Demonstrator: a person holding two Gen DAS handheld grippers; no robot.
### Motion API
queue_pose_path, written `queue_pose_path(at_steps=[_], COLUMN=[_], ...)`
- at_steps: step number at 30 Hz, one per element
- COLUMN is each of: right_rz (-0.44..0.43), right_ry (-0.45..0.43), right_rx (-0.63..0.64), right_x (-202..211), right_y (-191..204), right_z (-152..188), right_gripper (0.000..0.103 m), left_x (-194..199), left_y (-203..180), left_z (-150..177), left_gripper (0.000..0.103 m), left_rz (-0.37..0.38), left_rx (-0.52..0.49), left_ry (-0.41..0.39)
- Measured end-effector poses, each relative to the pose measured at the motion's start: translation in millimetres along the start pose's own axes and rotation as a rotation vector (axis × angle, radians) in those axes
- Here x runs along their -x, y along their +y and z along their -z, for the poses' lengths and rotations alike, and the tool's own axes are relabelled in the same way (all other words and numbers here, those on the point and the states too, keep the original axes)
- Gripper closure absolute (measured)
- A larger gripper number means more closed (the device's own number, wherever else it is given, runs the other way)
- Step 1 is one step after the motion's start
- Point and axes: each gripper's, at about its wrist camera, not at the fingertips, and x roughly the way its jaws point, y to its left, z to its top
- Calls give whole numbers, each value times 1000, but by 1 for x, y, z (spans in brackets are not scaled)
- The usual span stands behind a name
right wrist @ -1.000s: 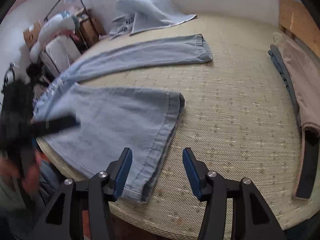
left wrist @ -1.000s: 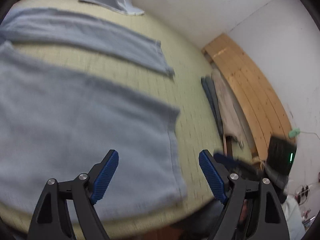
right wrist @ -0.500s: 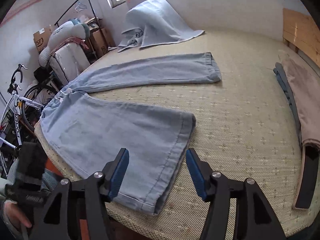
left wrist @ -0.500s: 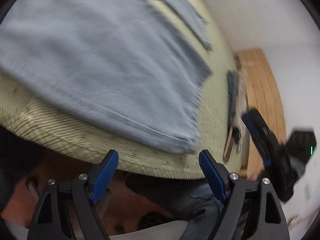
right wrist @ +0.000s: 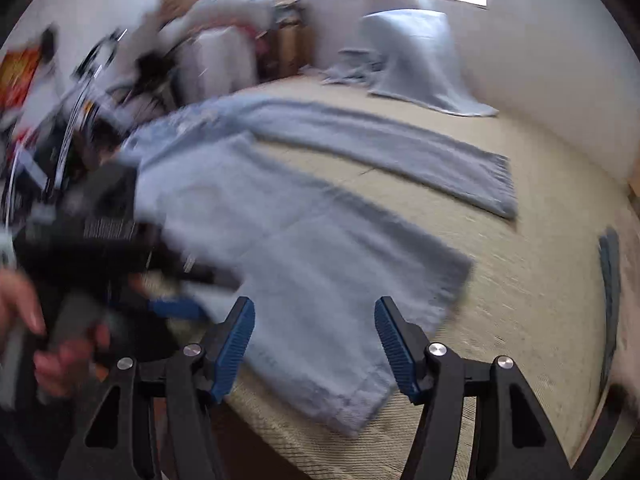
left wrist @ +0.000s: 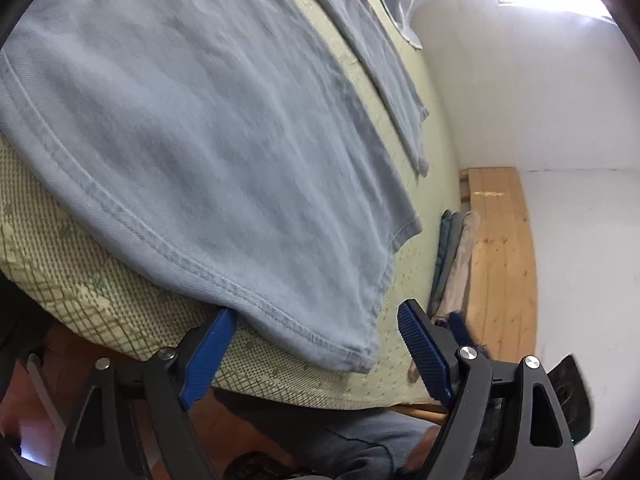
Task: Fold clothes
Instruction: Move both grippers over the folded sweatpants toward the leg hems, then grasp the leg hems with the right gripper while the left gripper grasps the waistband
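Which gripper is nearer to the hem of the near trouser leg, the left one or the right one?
Left. The left gripper is open right at the near leg hem, its jaws on either side of the edge. The right gripper is open too, hovering above the same leg, apart from it.

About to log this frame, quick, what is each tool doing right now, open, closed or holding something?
Left tool: open, holding nothing, at the near edge of the jeans.
Right tool: open, holding nothing, above the jeans.
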Motion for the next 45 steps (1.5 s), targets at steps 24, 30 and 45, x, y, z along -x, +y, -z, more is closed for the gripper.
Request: queue_pose_path(at_steps=[24,30,45], right_rz=[-3,-18,-17], right_ry=[195,107,24], right_rx=[356,271,227], right_x=[-105,-91,-62], right_y=[81,67,65], right_z=[-2,-24,-44], right_gripper=[97,98,100], left_x=[37,40,62], left_y=[27,24,46], left_z=[-30,-29,-67], left_gripper=[17,17,17], left_rz=[167,199,148], left_rx=[115,110,236], left_ry=[-74,-81,-204])
